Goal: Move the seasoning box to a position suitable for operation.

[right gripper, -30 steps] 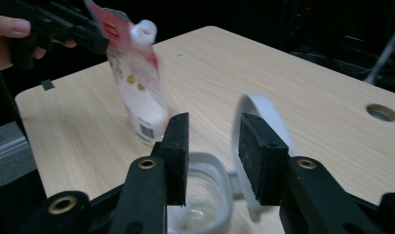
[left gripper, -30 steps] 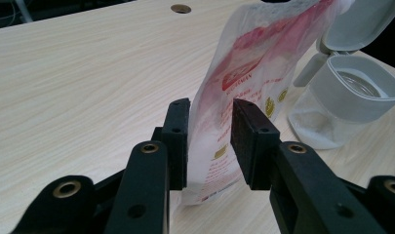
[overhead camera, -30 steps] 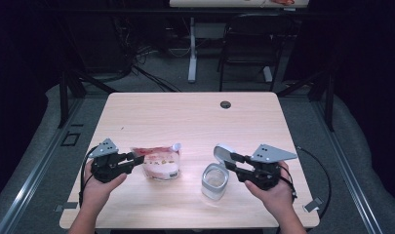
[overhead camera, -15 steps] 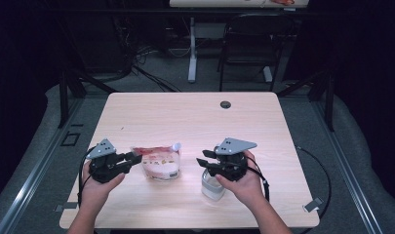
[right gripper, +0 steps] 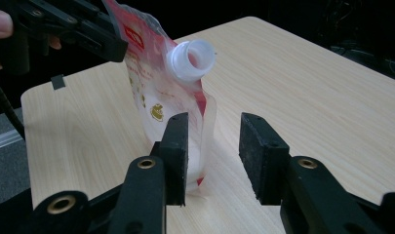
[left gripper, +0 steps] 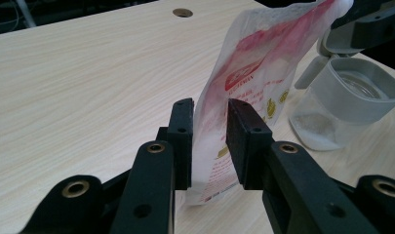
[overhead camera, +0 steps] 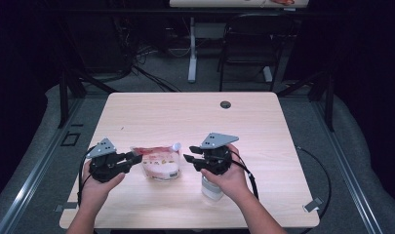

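light: worktop (overhead camera: pixel 195 117) evenly lit from above, surroundings near black | shadows: soft, short under the hands | glare: mild sheen on the pouch (left gripper: pixel 263 68) | focus: high view soft and grainy; near claw bodies slightly blurred in both gripper views | distortion: slight at edges

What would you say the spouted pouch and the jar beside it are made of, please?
The spouted pouch looks like thin glossy plastic film, translucent white with red print; it creases and sags. Its spout seems rigid white plastic. The jar looks like clear plastic or glass, I cannot tell which, with a matte grey collar, probably plastic.
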A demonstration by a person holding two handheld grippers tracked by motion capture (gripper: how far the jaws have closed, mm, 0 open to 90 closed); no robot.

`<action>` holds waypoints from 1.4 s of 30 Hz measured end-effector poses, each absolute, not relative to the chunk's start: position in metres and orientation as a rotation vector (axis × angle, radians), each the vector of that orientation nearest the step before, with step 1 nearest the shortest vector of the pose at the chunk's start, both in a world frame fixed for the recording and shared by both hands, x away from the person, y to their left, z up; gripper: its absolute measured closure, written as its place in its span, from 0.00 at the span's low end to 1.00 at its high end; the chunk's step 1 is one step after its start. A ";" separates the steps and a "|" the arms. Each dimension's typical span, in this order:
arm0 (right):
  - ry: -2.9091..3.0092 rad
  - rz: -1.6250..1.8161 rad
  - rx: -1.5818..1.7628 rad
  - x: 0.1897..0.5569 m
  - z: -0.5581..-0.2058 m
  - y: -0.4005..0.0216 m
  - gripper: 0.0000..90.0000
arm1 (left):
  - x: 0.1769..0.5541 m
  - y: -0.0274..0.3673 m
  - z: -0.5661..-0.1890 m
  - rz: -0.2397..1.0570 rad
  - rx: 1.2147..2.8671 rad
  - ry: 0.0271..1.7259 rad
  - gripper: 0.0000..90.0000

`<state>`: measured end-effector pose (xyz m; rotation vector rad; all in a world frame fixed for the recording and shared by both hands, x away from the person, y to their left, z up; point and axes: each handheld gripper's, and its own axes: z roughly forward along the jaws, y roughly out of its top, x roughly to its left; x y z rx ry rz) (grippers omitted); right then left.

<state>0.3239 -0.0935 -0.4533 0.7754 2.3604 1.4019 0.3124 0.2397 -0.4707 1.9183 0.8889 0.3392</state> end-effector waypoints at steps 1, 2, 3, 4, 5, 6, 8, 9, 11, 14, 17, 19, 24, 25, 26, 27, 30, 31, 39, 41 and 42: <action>2.360 1.402 0.775 0.324 -0.453 -0.094 0.72 | 0.312 0.240 -0.471 0.339 1.918 0.889 0.81; 2.363 1.398 0.778 0.325 -0.455 -0.092 0.72 | 0.312 0.240 -0.471 0.339 1.919 0.888 0.81; 2.370 1.386 0.777 0.327 -0.457 -0.089 0.71 | 0.312 0.240 -0.471 0.337 1.919 0.889 0.81; 2.371 1.388 0.777 0.327 -0.457 -0.088 0.71 | 0.312 0.240 -0.471 0.334 1.916 0.895 0.81; 2.369 1.391 0.777 0.328 -0.458 -0.087 0.70 | 0.313 0.240 -0.471 0.330 1.916 0.897 0.82; 2.369 1.391 0.777 0.328 -0.458 -0.087 0.70 | 0.313 0.240 -0.471 0.330 1.916 0.897 0.82; 2.370 1.402 0.773 0.331 -0.459 -0.082 0.70 | 0.313 0.240 -0.470 0.323 1.917 0.900 0.82; 2.370 1.406 0.773 0.332 -0.459 -0.081 0.70 | 0.313 0.240 -0.470 0.324 1.920 0.899 0.83; 2.373 1.411 0.772 0.333 -0.459 -0.078 0.70 | 0.312 0.240 -0.470 0.324 1.922 0.901 0.84; 2.373 1.422 0.765 0.334 -0.459 -0.074 0.70 | 0.312 0.240 -0.469 0.327 1.929 0.896 0.84; 2.382 1.424 0.752 0.334 -0.458 -0.071 0.69 | 0.312 0.240 -0.469 0.323 1.929 0.894 0.85; 2.376 1.429 0.750 0.335 -0.458 -0.067 0.67 | 0.312 0.240 -0.469 0.324 1.929 0.893 0.85; 2.367 1.411 0.737 0.335 -0.457 -0.062 0.68 | 0.311 0.240 -0.469 0.330 1.932 0.891 0.86; 2.365 1.405 0.735 0.335 -0.457 -0.062 0.69 | 0.311 0.240 -0.469 0.332 1.933 0.891 0.86; 2.364 1.400 0.734 0.335 -0.457 -0.062 0.70 | 0.311 0.240 -0.469 0.334 1.934 0.891 0.86; 2.365 1.392 0.732 0.334 -0.456 -0.062 0.70 | 0.311 0.240 -0.469 0.337 1.933 0.891 0.87; 2.369 1.373 0.721 0.333 -0.455 -0.061 0.71 | 0.311 0.240 -0.469 0.338 1.934 0.888 0.87; 2.369 1.373 0.721 0.333 -0.455 -0.061 0.71 | 0.311 0.240 -0.469 0.338 1.934 0.888 0.87; 2.365 1.338 0.703 0.328 -0.453 -0.060 0.75 | 0.309 0.238 -0.469 0.357 1.938 0.863 0.89; 2.359 1.330 0.698 0.325 -0.452 -0.061 0.77 | 0.308 0.237 -0.468 0.355 1.940 0.857 0.90; 2.357 1.331 0.700 0.324 -0.452 -0.062 0.77 | 0.308 0.237 -0.468 0.349 1.941 0.855 0.90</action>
